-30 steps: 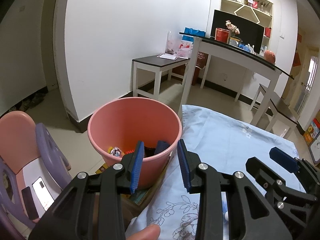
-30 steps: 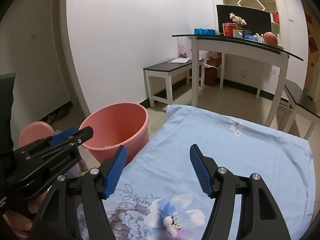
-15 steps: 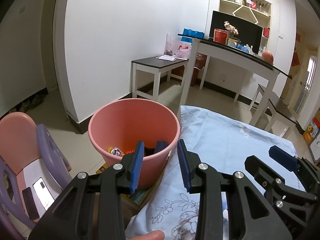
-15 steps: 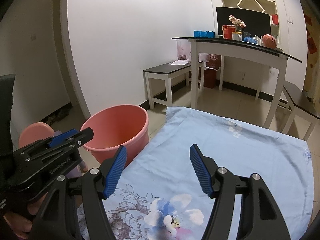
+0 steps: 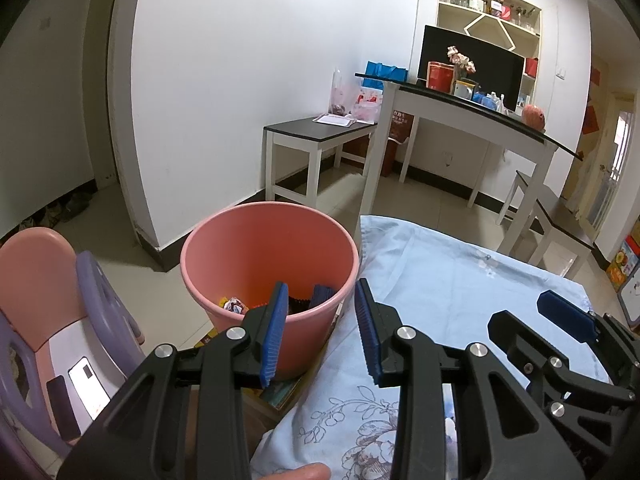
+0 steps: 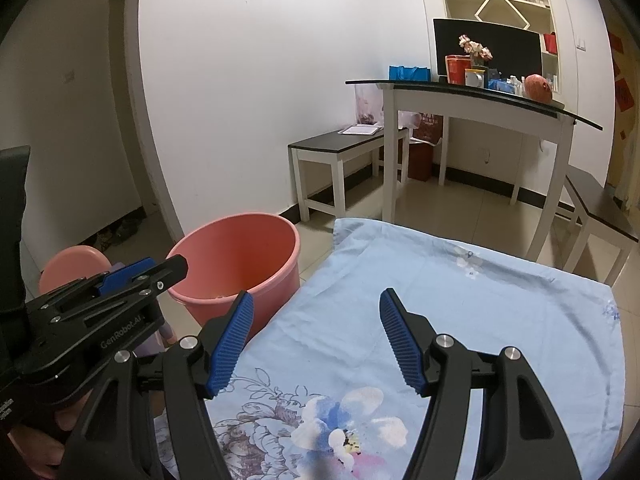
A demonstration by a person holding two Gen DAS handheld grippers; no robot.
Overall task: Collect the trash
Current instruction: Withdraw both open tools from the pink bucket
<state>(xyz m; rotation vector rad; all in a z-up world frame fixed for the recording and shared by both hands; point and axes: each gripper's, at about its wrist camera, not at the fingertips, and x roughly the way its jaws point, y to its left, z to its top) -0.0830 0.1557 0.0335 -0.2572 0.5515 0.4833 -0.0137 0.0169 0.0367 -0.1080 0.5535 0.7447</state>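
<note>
A pink bucket (image 5: 268, 248) stands on the floor at the left edge of a table draped in a light blue floral cloth (image 5: 460, 280). Wrappers (image 5: 234, 305) and a dark scrap lie at its bottom. My left gripper (image 5: 320, 285) hovers at the bucket's near rim, open by a narrow gap with nothing between its blue pads. My right gripper (image 6: 317, 296) hangs over the cloth (image 6: 440, 300), open wide and empty. From the right wrist, the left gripper (image 6: 140, 276) shows beside the bucket (image 6: 240, 248). No loose trash is visible on the cloth.
A pink and purple child's chair (image 5: 48, 280) with a phone (image 5: 88, 386) on its seat stands left of the bucket. Books (image 5: 280, 390) lie under the bucket. Beyond are a low white bench (image 5: 316, 136), a tall cluttered table (image 5: 460, 108) and a stool (image 5: 548, 216).
</note>
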